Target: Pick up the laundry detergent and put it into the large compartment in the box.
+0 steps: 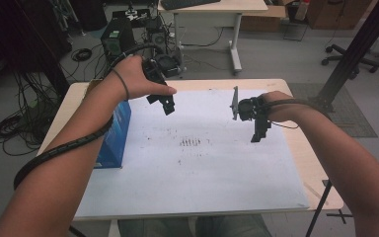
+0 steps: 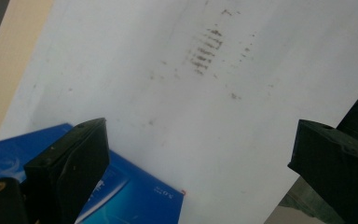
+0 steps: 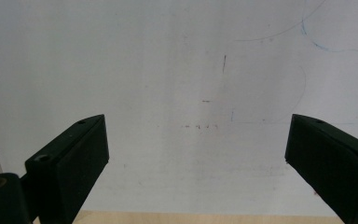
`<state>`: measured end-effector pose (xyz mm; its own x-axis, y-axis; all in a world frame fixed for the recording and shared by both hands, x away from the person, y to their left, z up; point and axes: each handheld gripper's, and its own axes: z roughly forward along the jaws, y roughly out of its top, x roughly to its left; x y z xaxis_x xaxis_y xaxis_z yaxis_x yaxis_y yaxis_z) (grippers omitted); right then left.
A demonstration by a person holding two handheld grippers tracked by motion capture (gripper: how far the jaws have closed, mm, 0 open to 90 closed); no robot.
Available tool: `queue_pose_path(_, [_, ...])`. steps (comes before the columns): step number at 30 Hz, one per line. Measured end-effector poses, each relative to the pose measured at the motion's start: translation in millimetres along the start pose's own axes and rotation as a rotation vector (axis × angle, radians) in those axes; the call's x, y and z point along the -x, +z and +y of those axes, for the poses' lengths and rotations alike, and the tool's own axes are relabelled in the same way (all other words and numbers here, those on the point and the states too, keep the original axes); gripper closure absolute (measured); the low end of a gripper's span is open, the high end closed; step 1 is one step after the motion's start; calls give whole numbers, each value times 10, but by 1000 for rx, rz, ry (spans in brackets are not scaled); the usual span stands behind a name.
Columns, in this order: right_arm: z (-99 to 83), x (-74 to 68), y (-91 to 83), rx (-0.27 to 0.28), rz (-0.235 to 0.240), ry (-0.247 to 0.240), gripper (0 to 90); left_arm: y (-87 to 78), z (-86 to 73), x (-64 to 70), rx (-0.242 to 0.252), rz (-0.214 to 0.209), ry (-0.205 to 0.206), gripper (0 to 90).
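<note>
Both hands hold black two-jaw grippers above a white sheet (image 1: 197, 168) that covers the table. My left gripper (image 1: 167, 104) hovers over the sheet's far left part, next to a blue box (image 1: 113, 138). In the left gripper view its jaws stand wide apart with nothing between them (image 2: 198, 158), and the blue box (image 2: 140, 196) lies below the left jaw. My right gripper (image 1: 260, 132) points down over the sheet's right part. Its jaws are also wide apart and empty (image 3: 196, 158).
Dark smudge marks (image 1: 191, 142) stain the sheet's middle. The wooden table edge (image 1: 321, 173) shows at the right. Beyond the table are a computer tower (image 1: 117, 37), cables on the floor, another desk (image 1: 212, 10) and a black post (image 1: 355, 49).
</note>
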<state>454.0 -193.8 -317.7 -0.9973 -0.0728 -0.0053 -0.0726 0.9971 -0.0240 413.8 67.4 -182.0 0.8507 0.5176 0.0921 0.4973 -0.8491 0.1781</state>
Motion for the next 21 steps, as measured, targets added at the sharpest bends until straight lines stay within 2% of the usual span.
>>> queue_pose_path(6, [9,-4,-2,-4,4,2,61,79,110,111,-2,-21,67,49])
queue_pose_path(9, [11,-7,2,-1,-1,1,61,108,149,161,19,-45,91,49])
queue_pose_path(16, [19,-7,13,-3,0,-2,61,223,196,256,-20,-60,131,49])
queue_pose_path(21, [43,-13,18,-3,1,-13,61,283,166,261,-50,-64,145,47])
